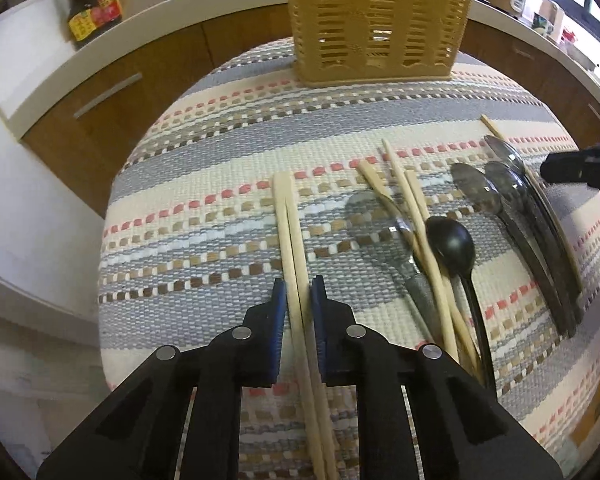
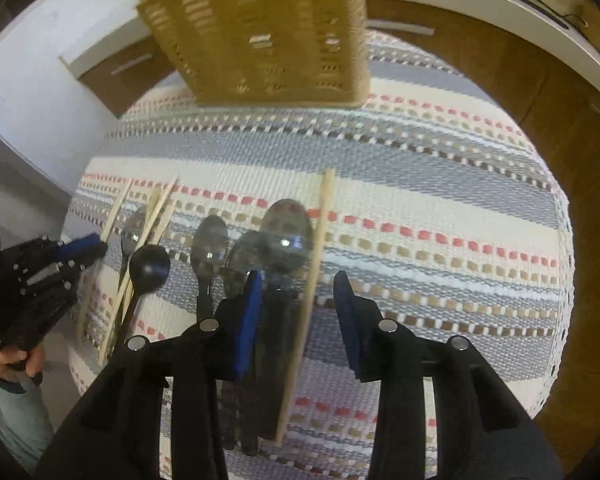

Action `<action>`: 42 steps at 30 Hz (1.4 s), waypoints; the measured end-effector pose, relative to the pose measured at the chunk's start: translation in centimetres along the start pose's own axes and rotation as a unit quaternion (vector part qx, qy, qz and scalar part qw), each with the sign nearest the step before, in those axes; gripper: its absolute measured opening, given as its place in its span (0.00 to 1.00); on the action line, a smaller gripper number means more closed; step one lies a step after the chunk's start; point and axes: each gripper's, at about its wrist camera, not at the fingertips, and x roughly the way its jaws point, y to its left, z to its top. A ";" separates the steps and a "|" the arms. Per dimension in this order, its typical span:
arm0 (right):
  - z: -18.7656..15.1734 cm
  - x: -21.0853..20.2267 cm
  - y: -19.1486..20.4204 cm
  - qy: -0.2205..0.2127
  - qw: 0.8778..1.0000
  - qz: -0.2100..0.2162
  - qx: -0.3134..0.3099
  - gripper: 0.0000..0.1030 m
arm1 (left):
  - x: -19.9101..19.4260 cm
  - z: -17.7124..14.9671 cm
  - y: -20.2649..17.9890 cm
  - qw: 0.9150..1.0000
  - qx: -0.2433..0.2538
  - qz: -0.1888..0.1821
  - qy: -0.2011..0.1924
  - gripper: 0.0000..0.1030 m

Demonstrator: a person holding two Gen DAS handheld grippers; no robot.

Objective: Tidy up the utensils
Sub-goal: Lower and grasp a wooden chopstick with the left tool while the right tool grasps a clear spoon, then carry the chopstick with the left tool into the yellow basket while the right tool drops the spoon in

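My left gripper is shut on a pair of pale wooden chopsticks lying side by side on the striped woven cloth. My right gripper stands open and low over a single chopstick and the dark handles of two overlapping metal spoons. Its right pad is clear of the chopstick. A third metal spoon, a black spoon and several more chopsticks lie further left. The tan slotted utensil basket stands upright at the cloth's far edge.
A dark sauce bottle stands on the white counter beyond the table, with brown cabinet doors below. A person's hand grips the left tool at the left edge. Bare cloth lies right of the single chopstick.
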 end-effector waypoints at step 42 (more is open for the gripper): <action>-0.5 -0.2 -2.2 0.016 0.999 -0.033 -0.006 0.10 | 1.0 1.9 -0.2 0.999 0.024 -0.012 0.027 0.11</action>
